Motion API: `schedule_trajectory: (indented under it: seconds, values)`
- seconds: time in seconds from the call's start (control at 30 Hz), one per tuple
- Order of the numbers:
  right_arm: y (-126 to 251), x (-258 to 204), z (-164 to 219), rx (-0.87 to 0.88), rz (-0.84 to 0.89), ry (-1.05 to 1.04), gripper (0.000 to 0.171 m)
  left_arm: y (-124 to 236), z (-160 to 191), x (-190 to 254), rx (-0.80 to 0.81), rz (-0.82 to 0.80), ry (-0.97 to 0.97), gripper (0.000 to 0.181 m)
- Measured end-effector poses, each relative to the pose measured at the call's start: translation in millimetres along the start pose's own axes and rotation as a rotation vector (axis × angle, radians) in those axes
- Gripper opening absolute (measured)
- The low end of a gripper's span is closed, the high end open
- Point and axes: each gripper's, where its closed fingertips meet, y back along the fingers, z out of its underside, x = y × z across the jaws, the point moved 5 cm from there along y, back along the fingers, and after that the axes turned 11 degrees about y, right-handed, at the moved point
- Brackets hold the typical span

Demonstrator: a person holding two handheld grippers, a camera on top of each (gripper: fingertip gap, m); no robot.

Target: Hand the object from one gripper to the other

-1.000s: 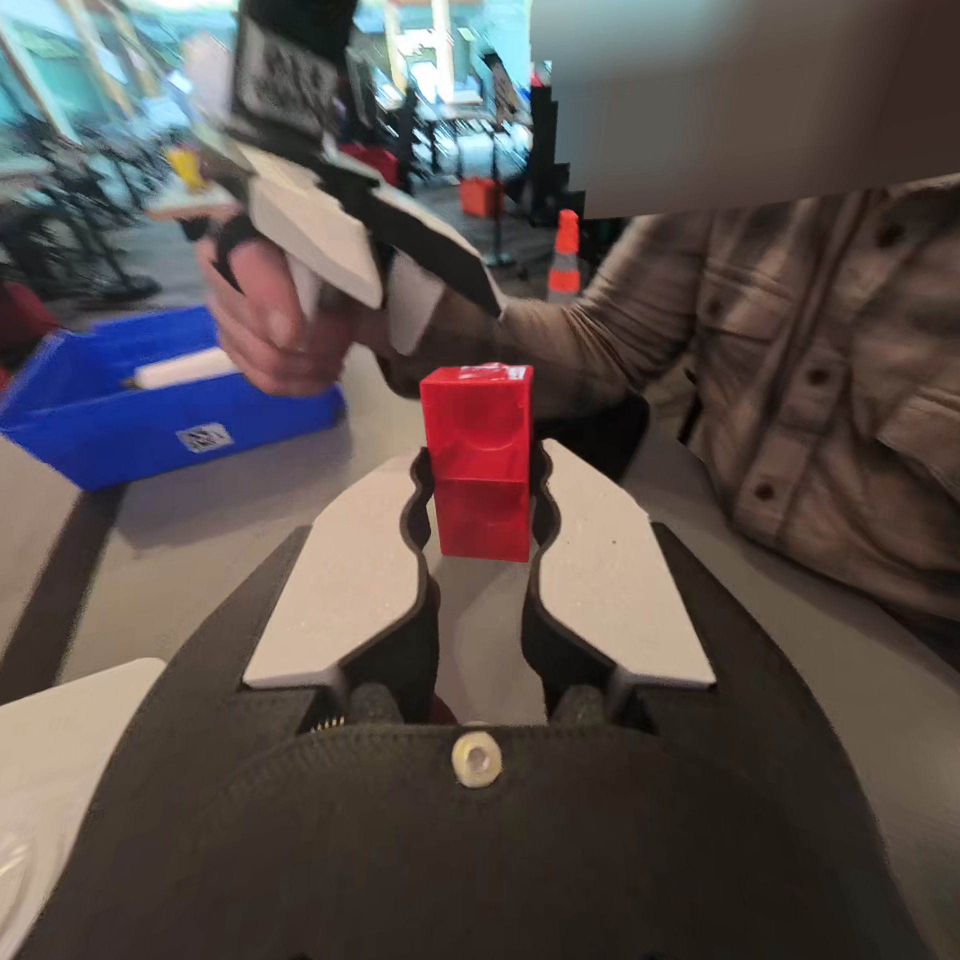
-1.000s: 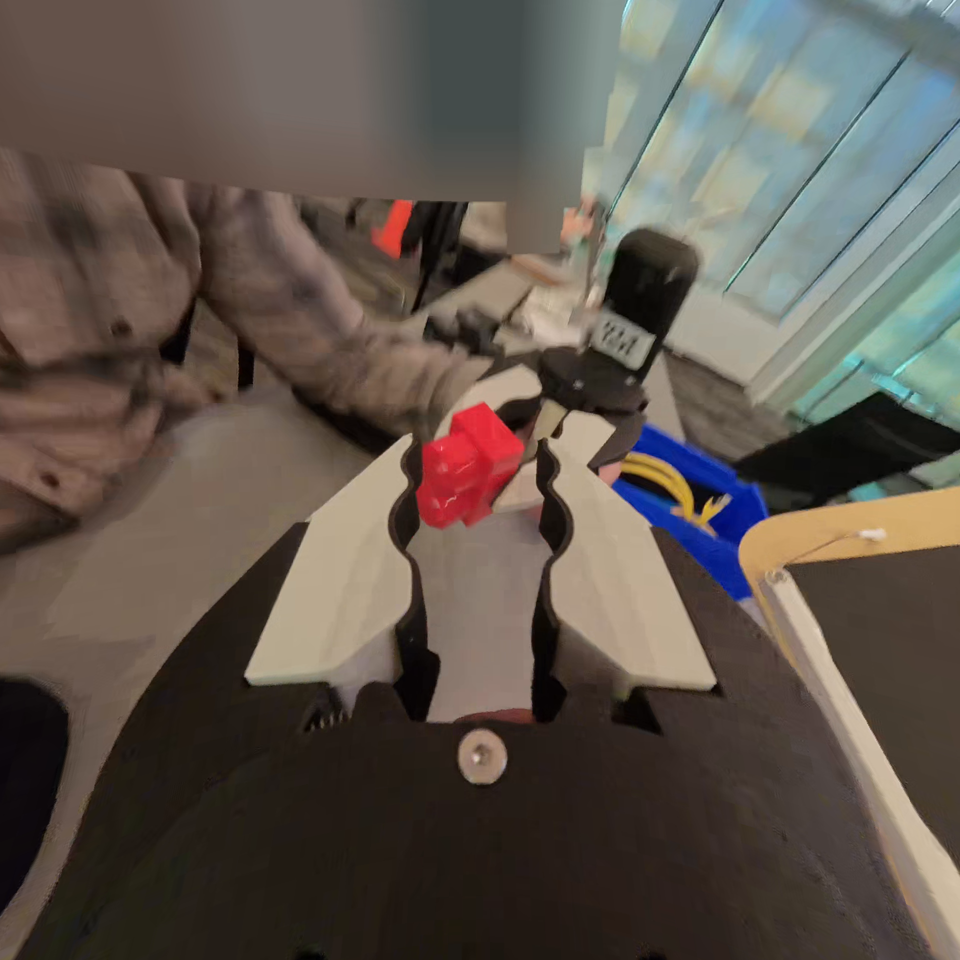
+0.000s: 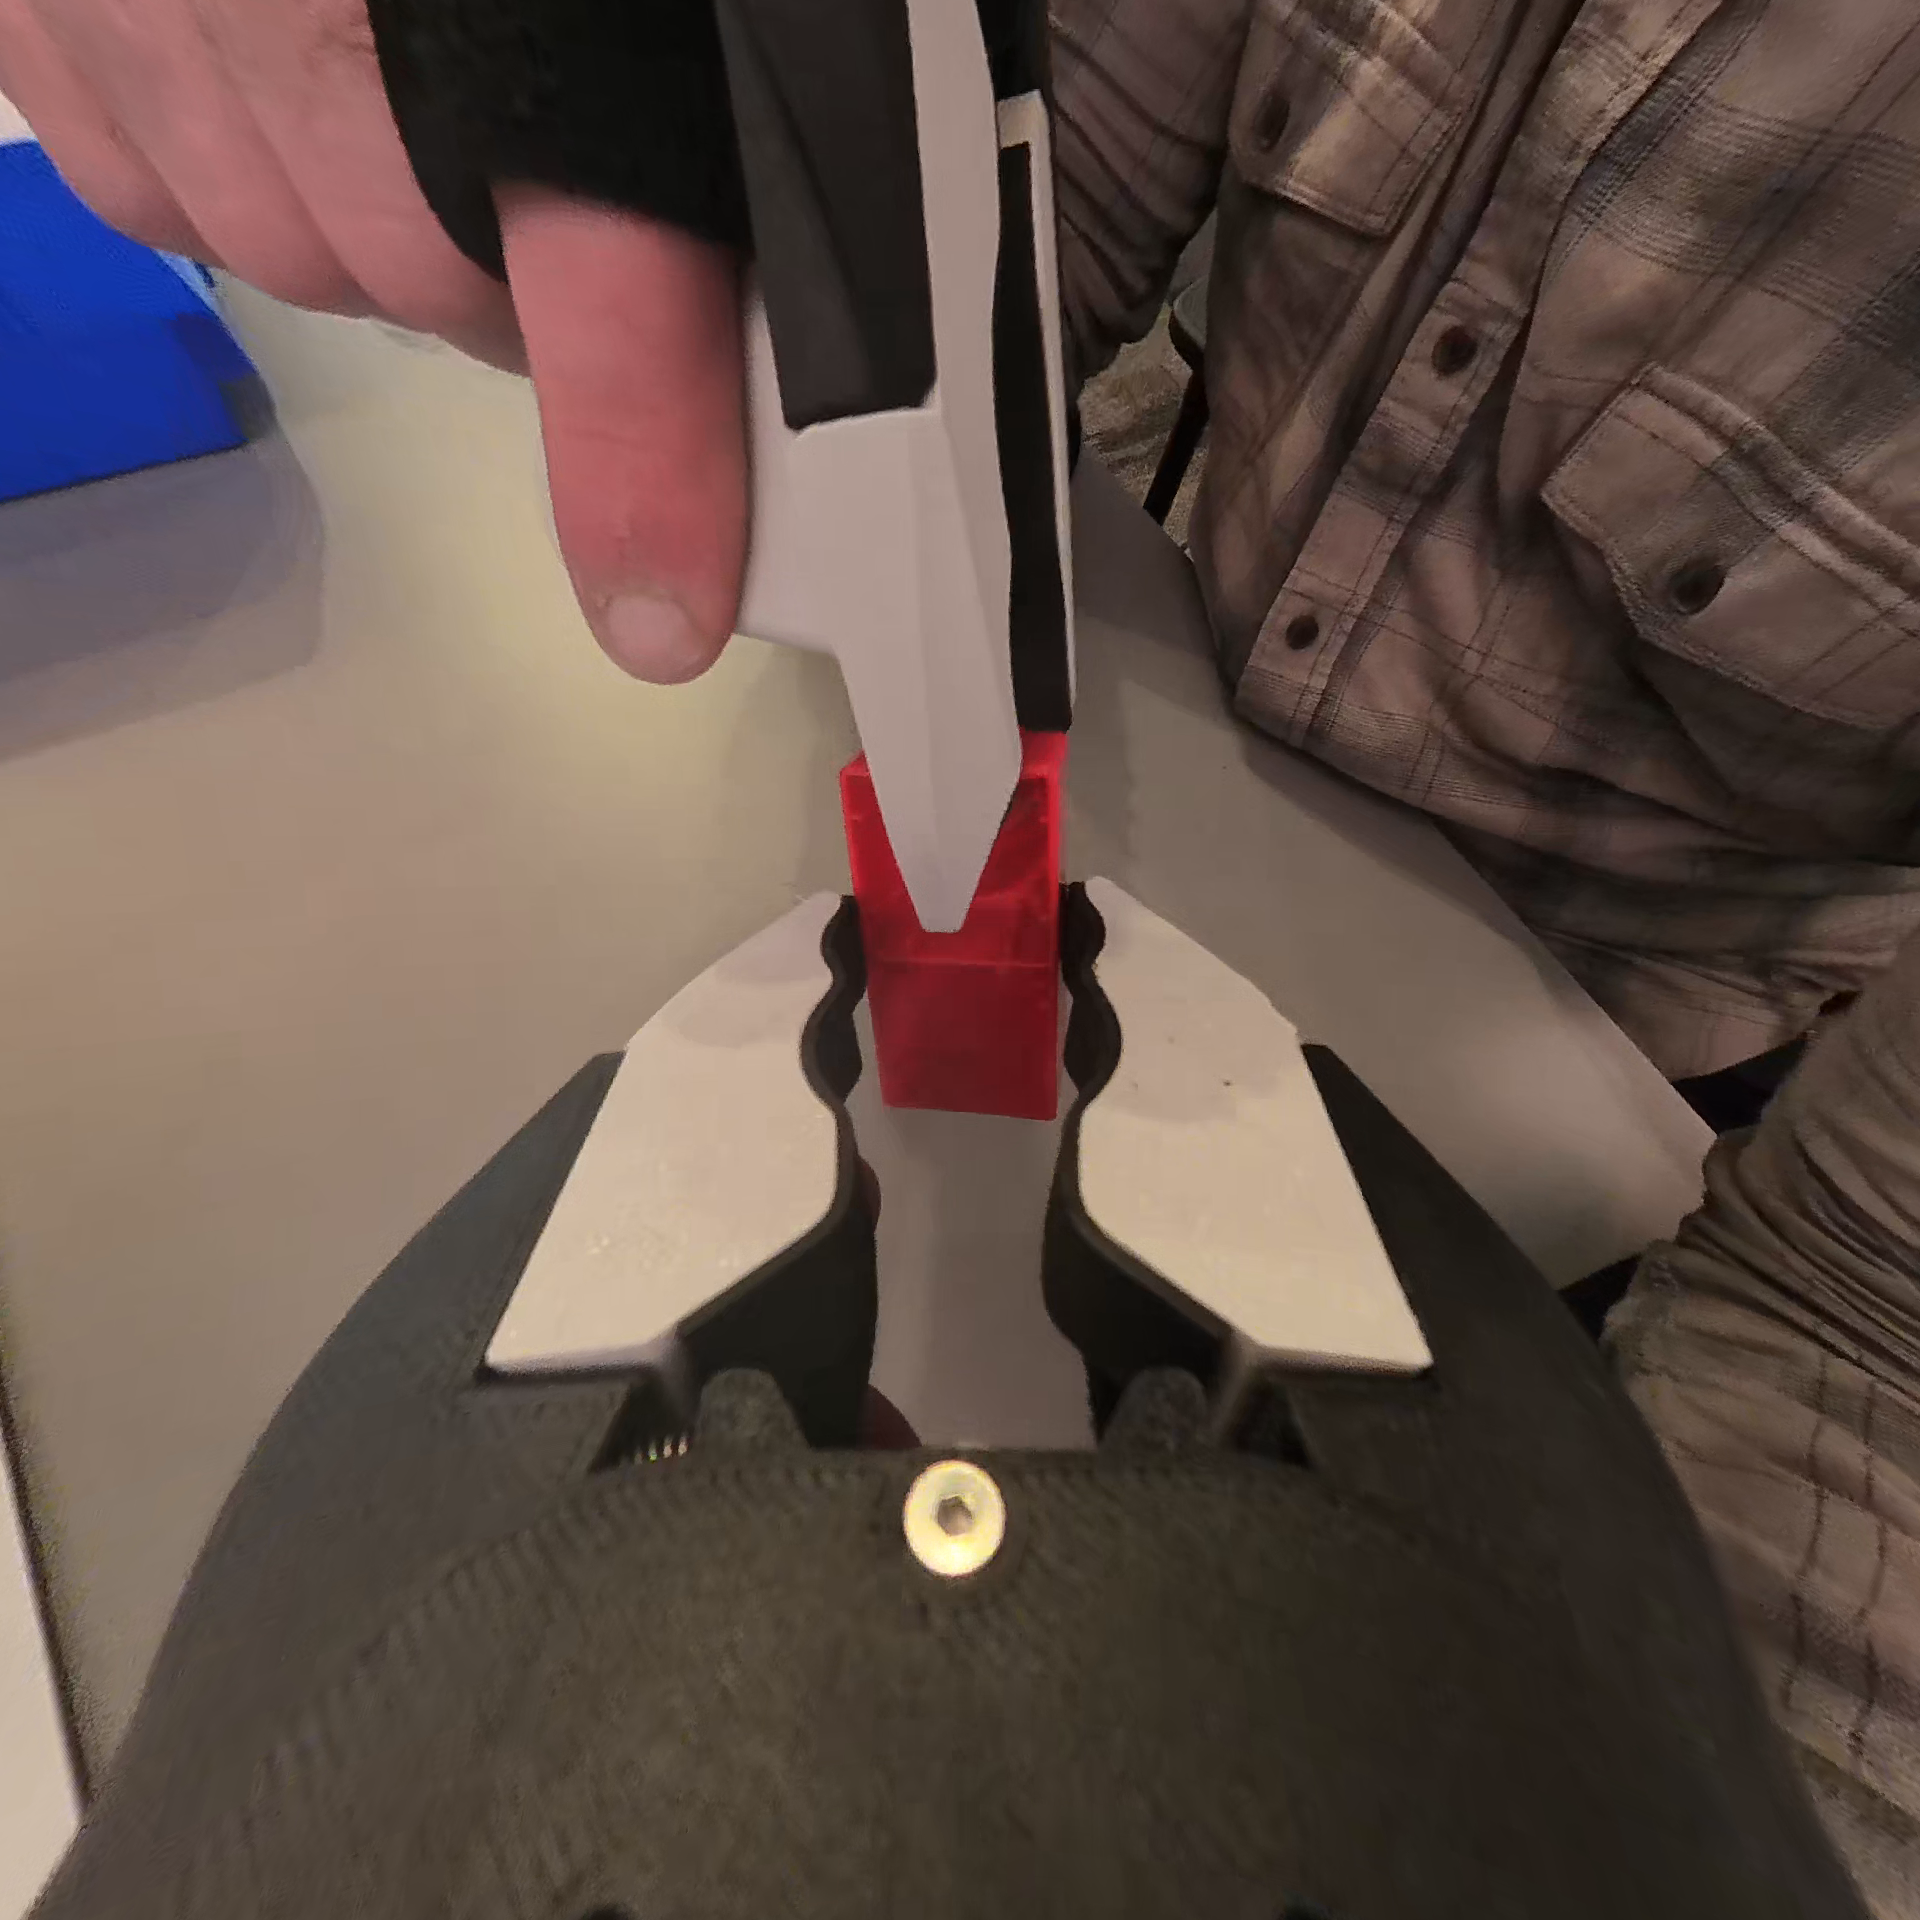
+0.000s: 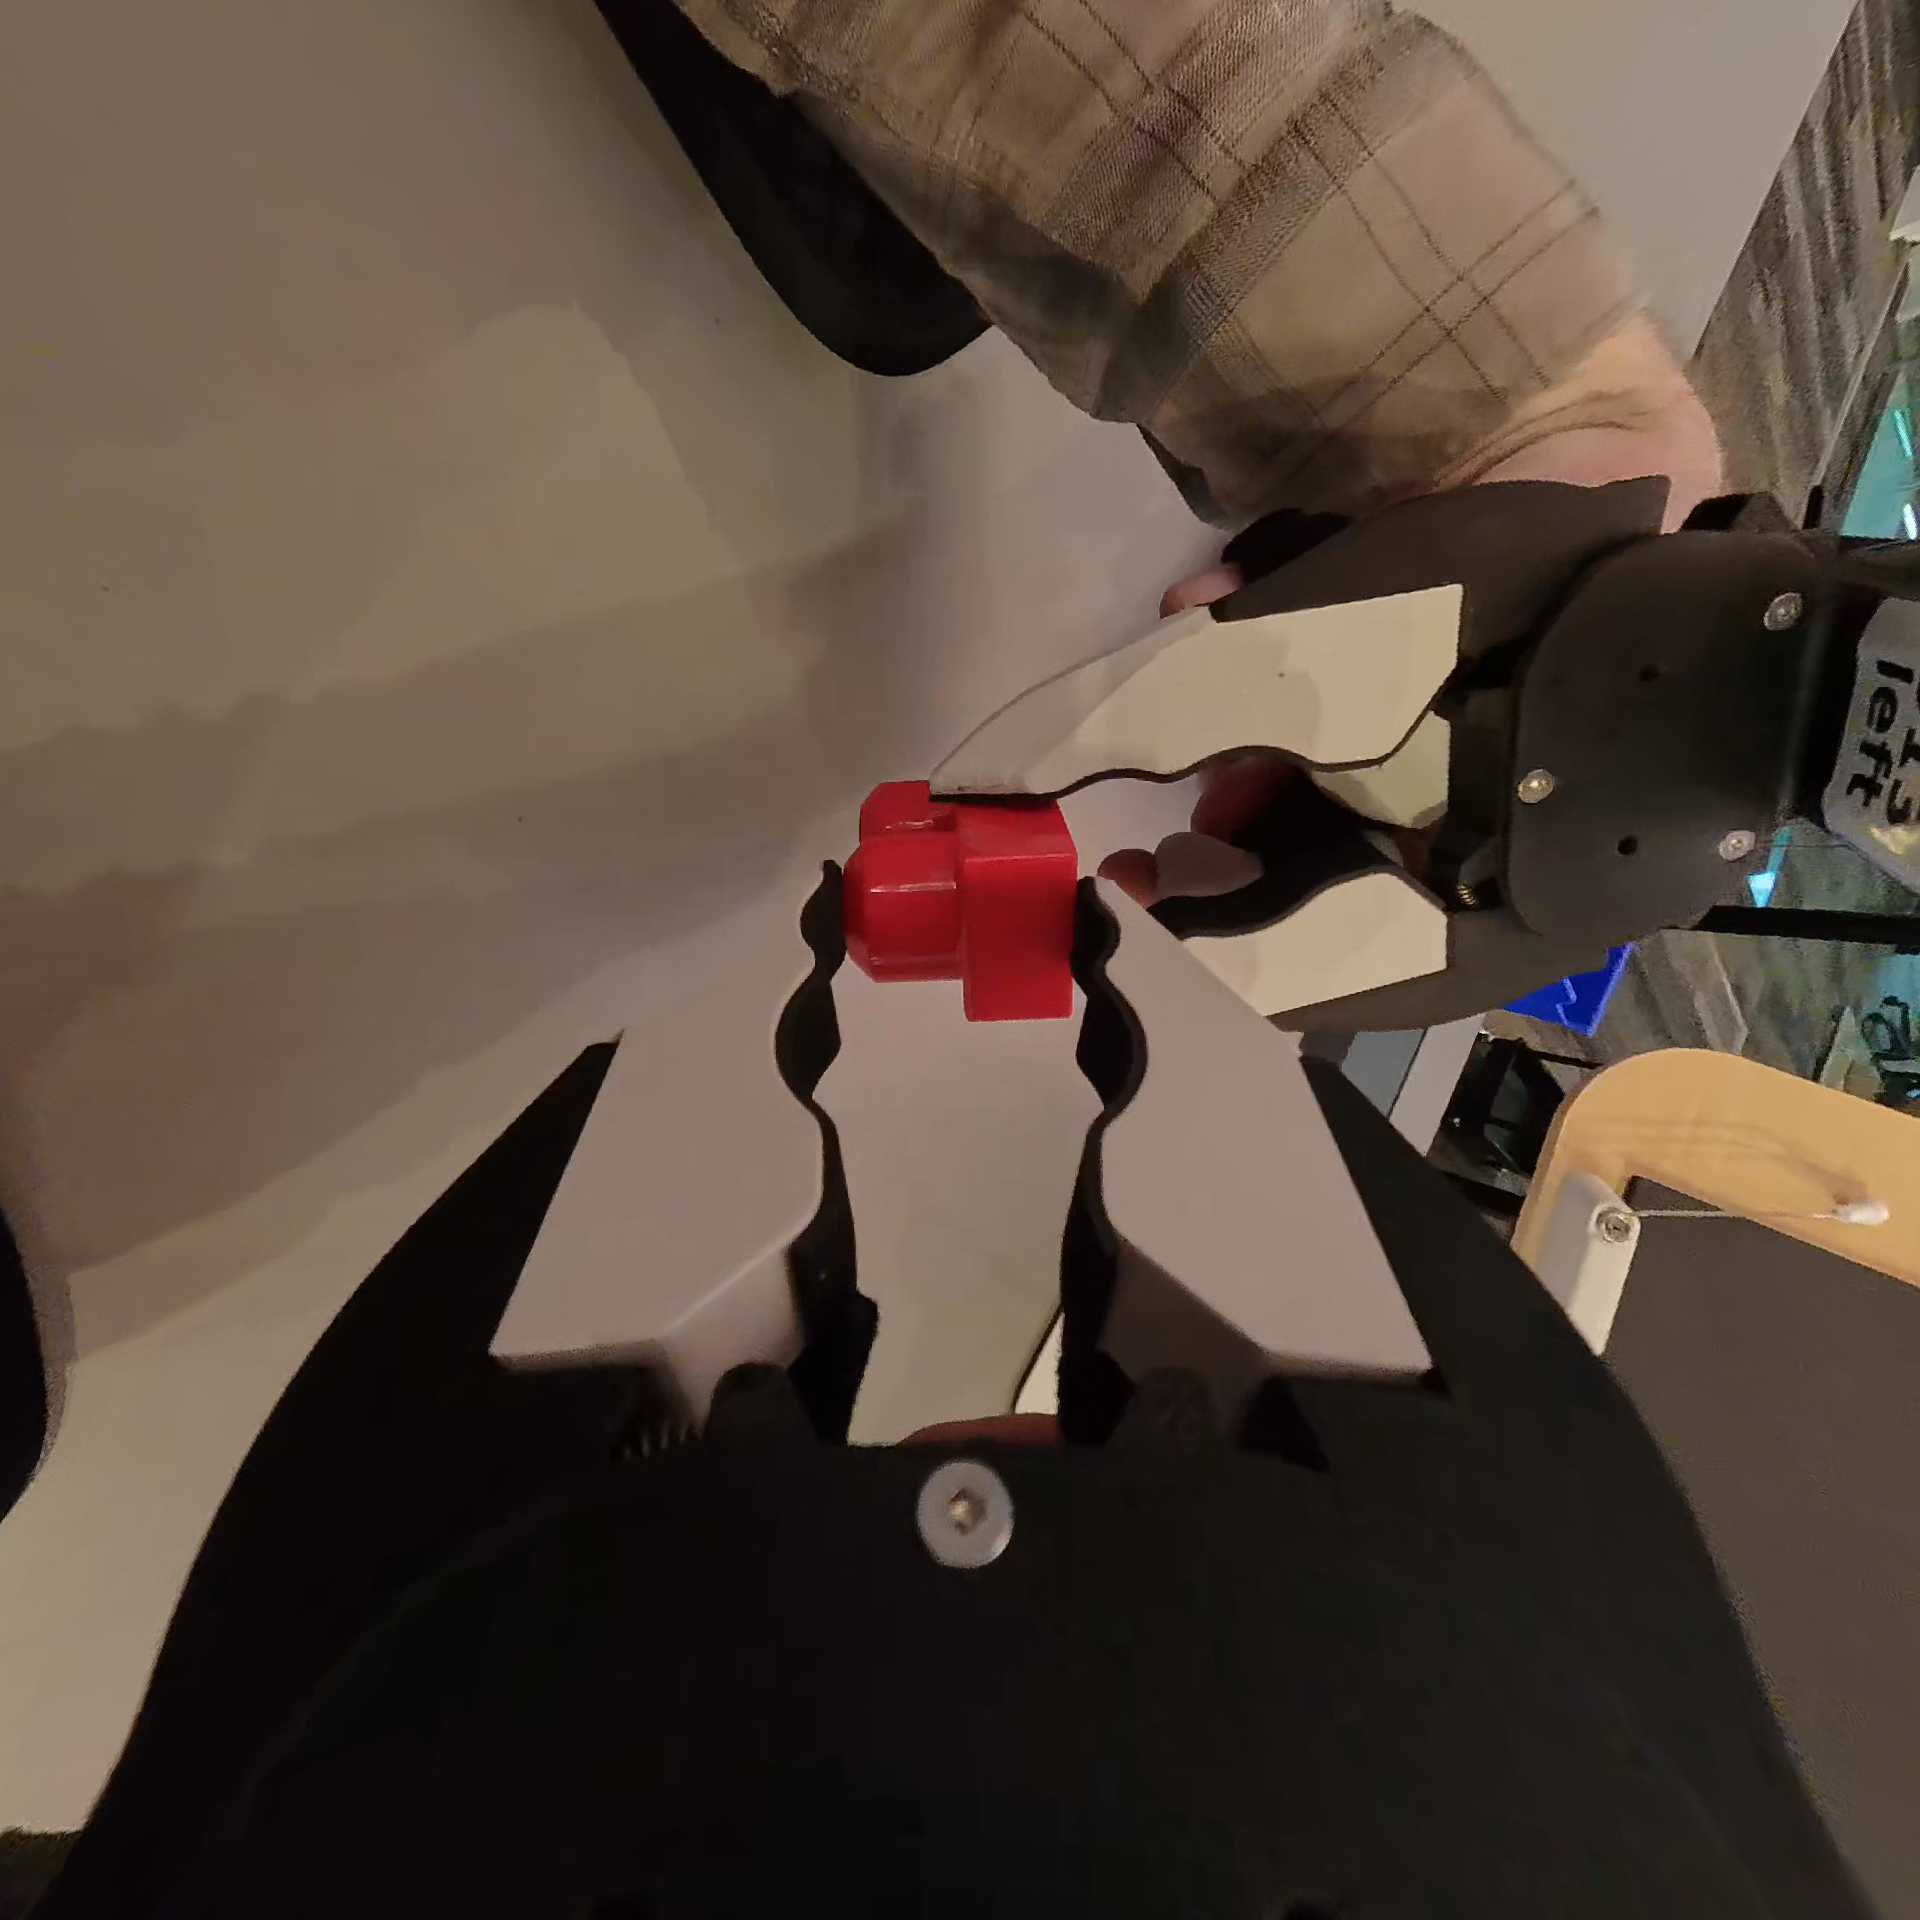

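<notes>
Red block [image 3: 961, 997] is the landmark: it is in the air above the grey bench [image 3: 364, 883], and both claws meet at it. Left claw [image 3: 961, 977] is clamped on its lower half, one finger on each side. Its long axis runs forward, away from this claw, so the far half stays free. Right claw [image 4: 956, 935] comes from above, across that axis, and its tips stand on both sides of the free half; it seems clamped on the block, or very nearly. Both are equally near. I judge that the left claw must open next, while the right one keeps the block.
</notes>
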Motion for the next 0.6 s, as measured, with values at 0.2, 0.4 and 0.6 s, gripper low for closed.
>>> schedule_trajectory:
  seconds: [0.2,0.4,0.6]
  values:
    - [-3.1,-5.4,-4.8,-0.017,-0.038,-0.024,0.044,-4.1,1.8,2.7,-0.02,0.035,0.0,0.036]
    - [-10.1,-8.5,-4.7,-0.058,-0.059,-0.002,0.044,-8.8,0.4,2.8,-0.032,0.04,-0.001,0.036]
    - [-8.7,-7.4,-7.5,-0.059,-0.047,0.047,0.04,-6.9,-1.7,5.0,-0.032,0.025,-0.015,0.036]
